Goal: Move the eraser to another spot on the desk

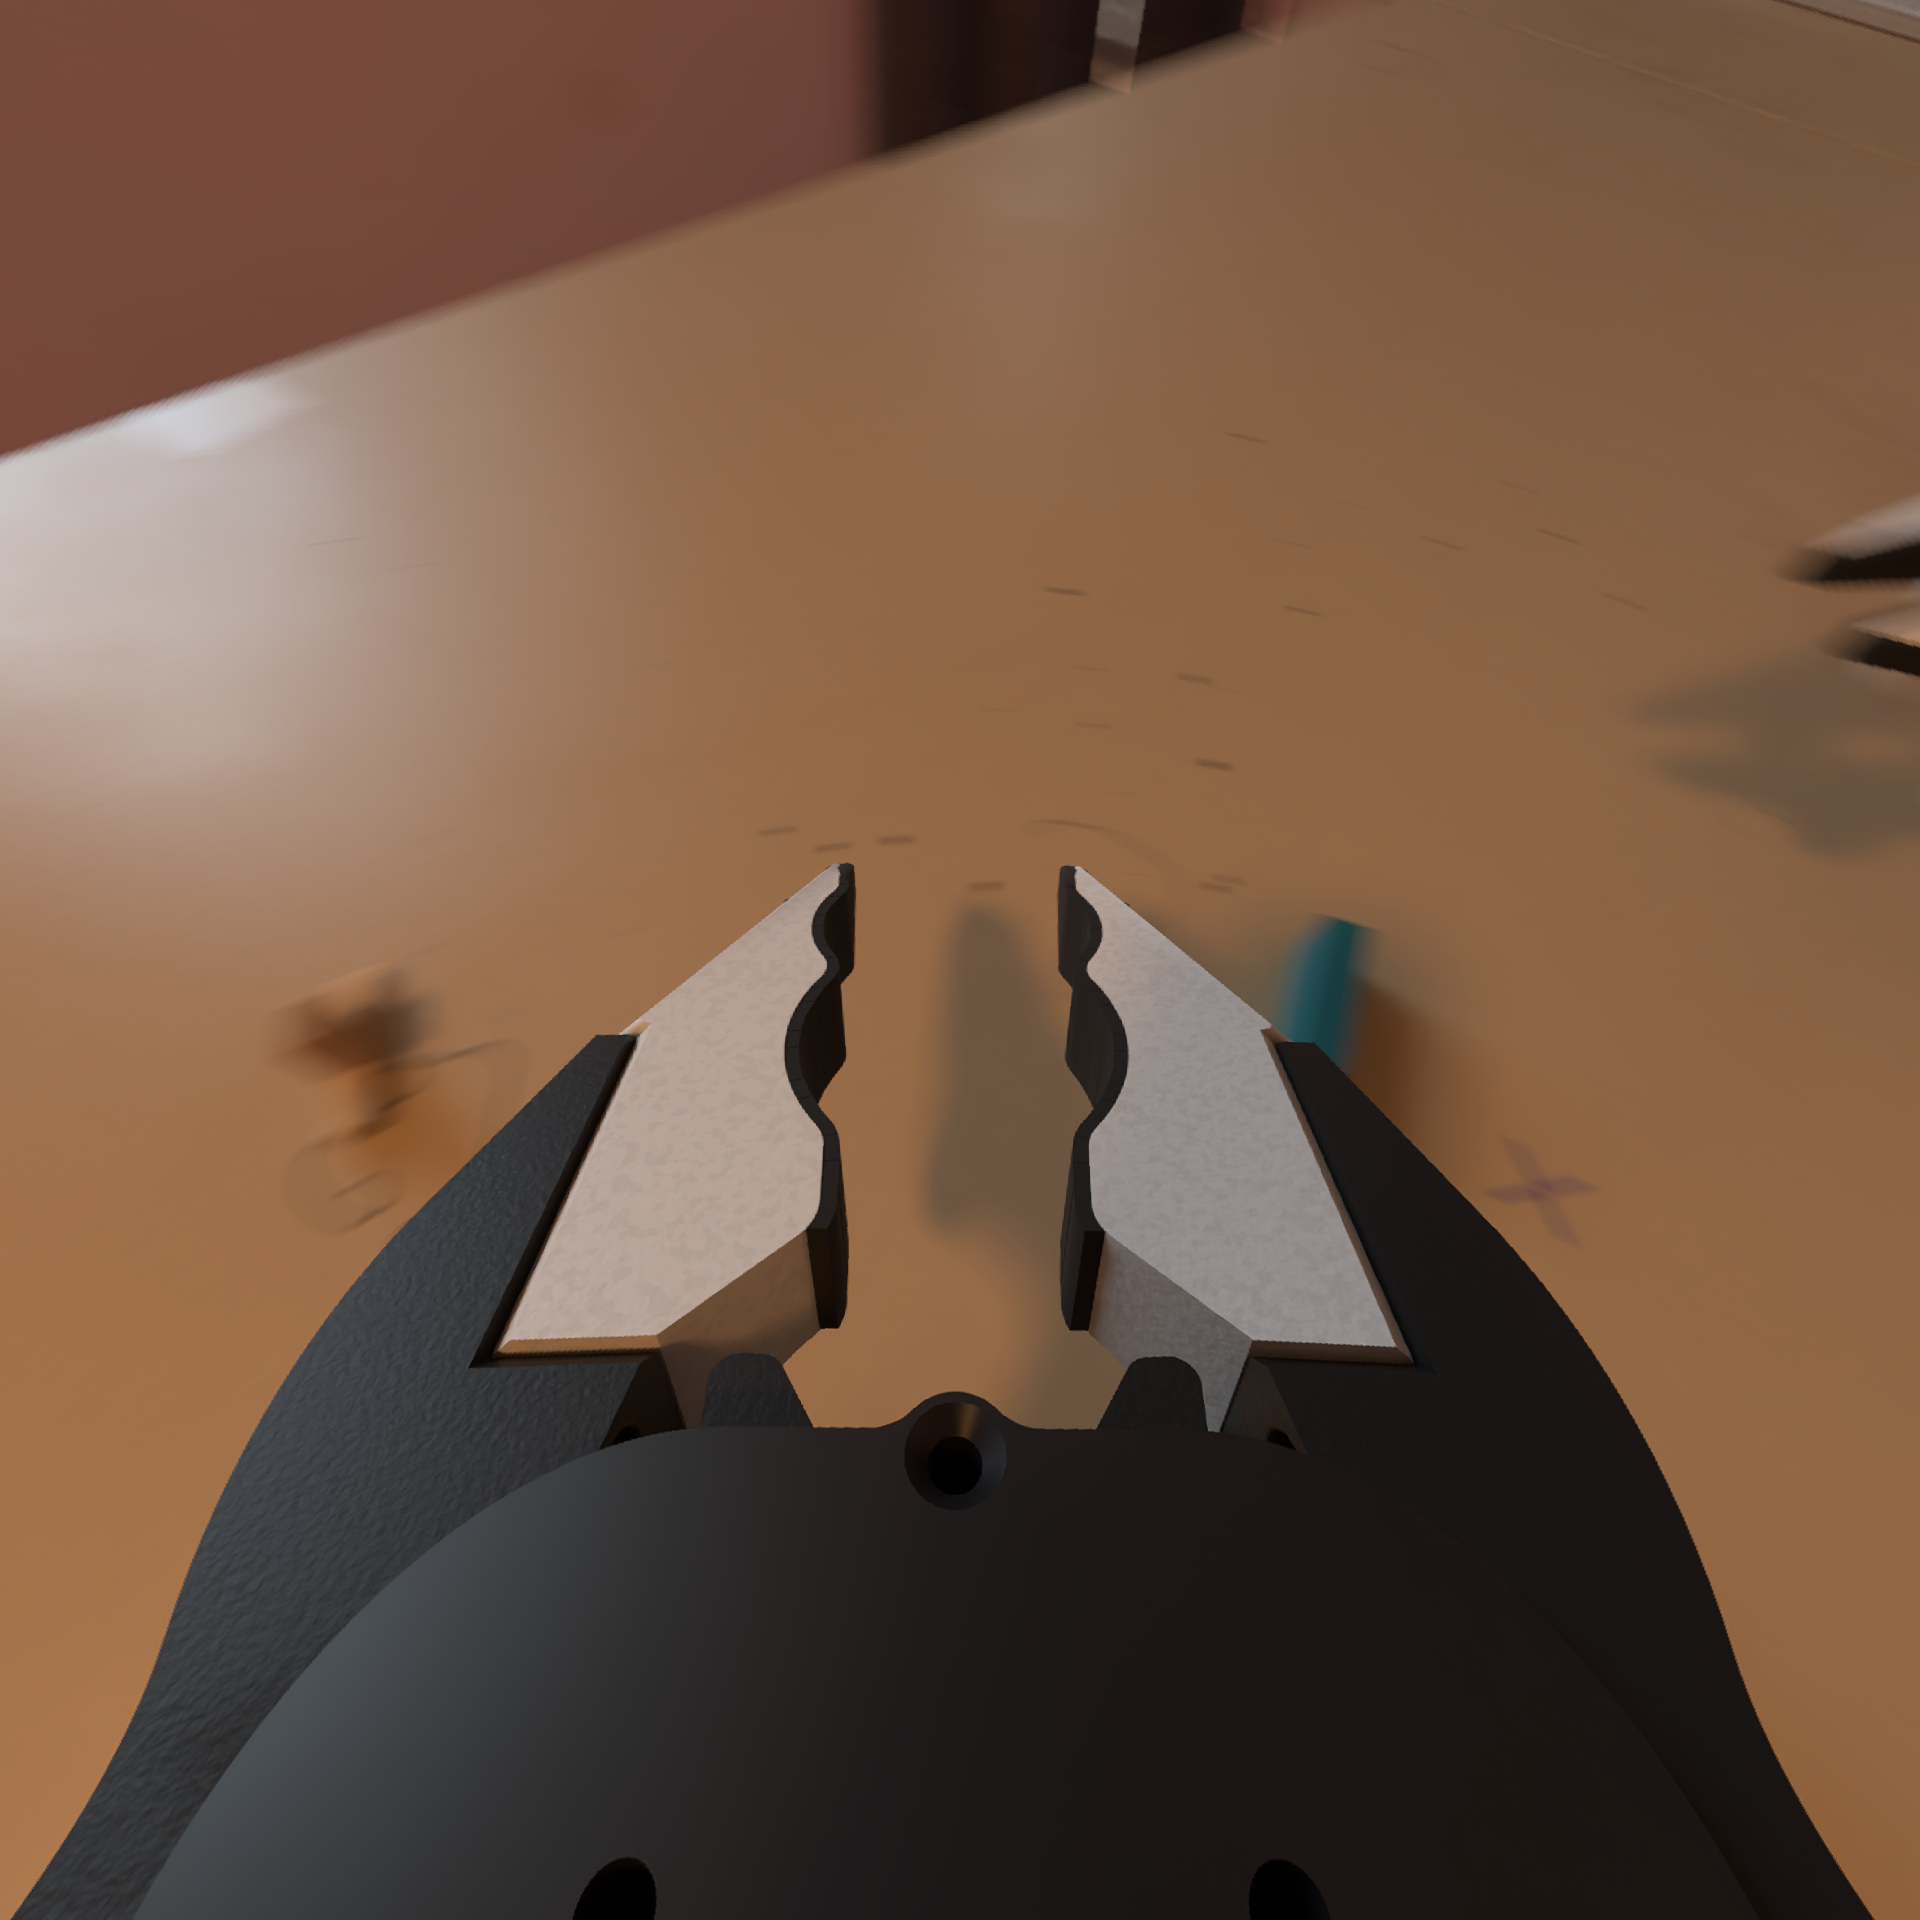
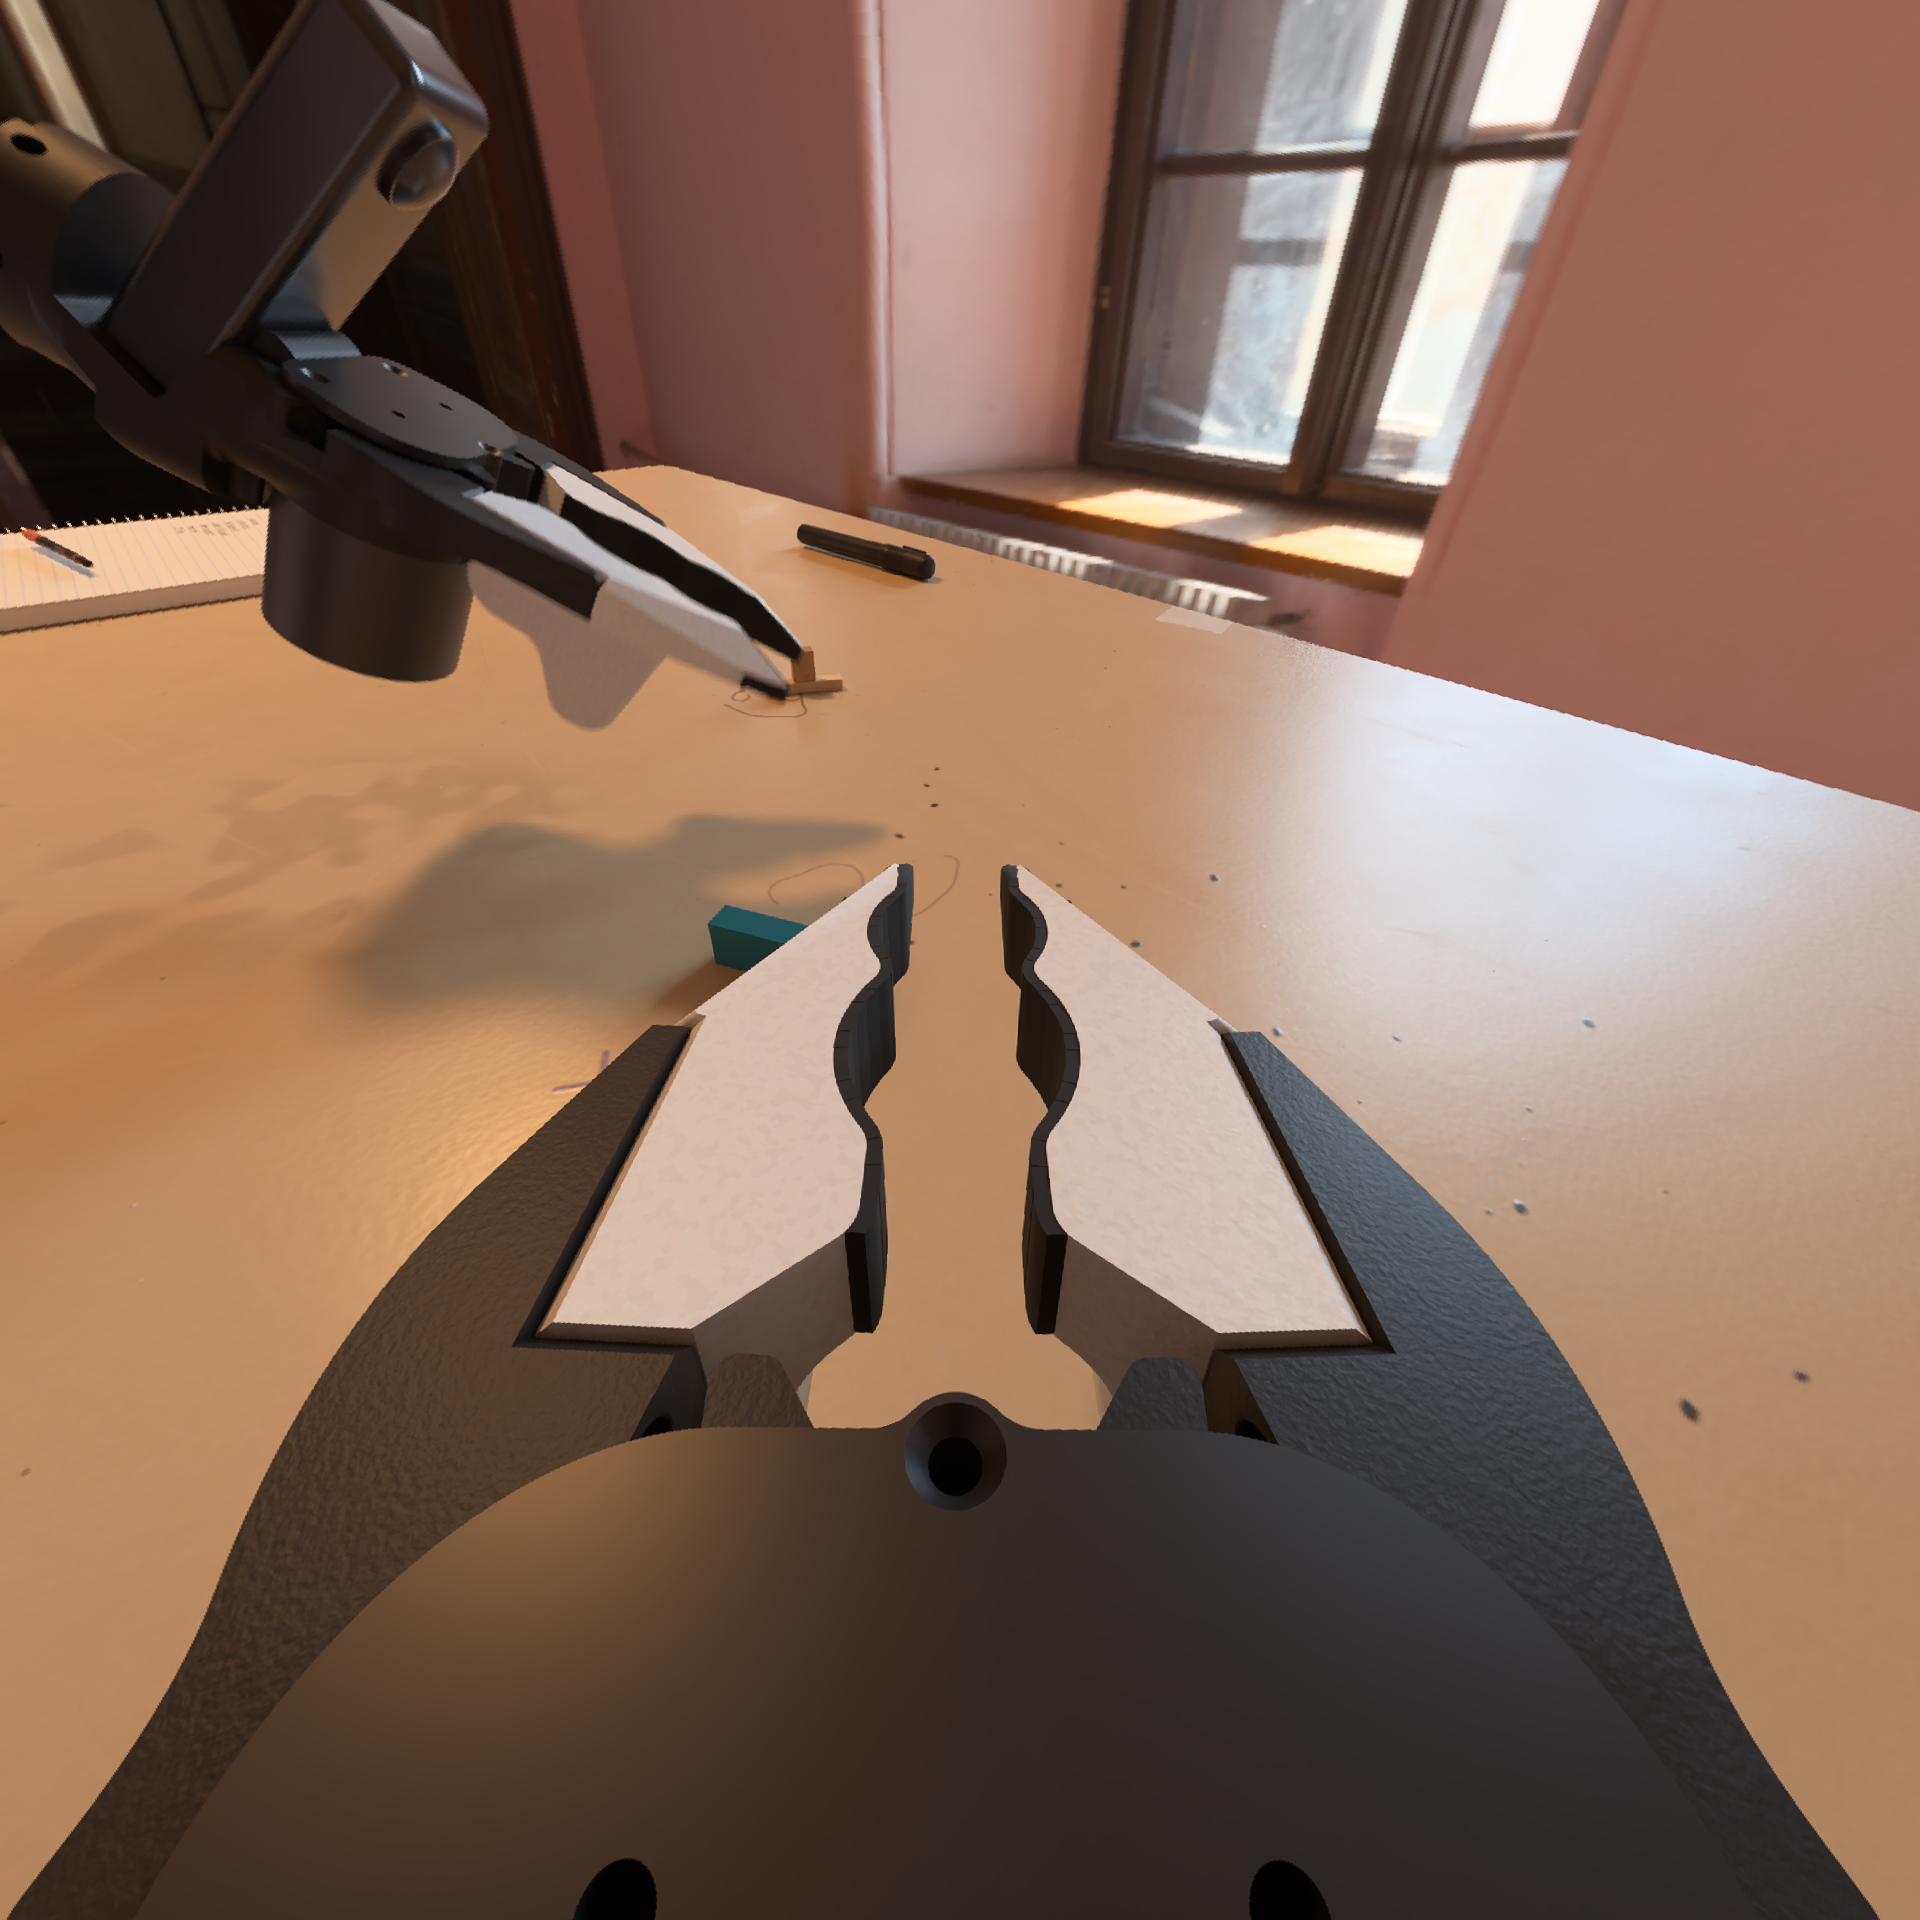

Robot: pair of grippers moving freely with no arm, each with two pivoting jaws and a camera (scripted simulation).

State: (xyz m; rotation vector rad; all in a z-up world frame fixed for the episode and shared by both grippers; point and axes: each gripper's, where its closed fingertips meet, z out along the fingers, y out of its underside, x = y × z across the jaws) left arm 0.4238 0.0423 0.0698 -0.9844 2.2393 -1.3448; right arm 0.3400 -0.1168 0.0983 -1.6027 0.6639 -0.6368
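A: Nearest us, our right gripper point(image 2: 956, 883) hangs over the tan desk point(image 2: 1351, 935), its fingers apart with only bare desk between them.

B: And the teal eraser point(image 2: 743, 932) lies flat just left of that gripper's left fingertip, partly hidden behind it. From our left wrist view the eraser point(image 1: 1325, 982) shows blurred, just right of our left gripper point(image 1: 956, 883), whose fingers also stand apart and hold nothing.

A: Farther off, we see the left gripper point(image 2: 774, 670) with its tips low beside a small wooden piece point(image 2: 816, 675).

B: Beyond that lies a black marker point(image 2: 868, 551); far left, a notepad point(image 2: 135, 566) with a pen point(image 2: 57, 549) on it.

A: To the right the desk is open up to its far edge, below the window point(image 2: 1351, 239).
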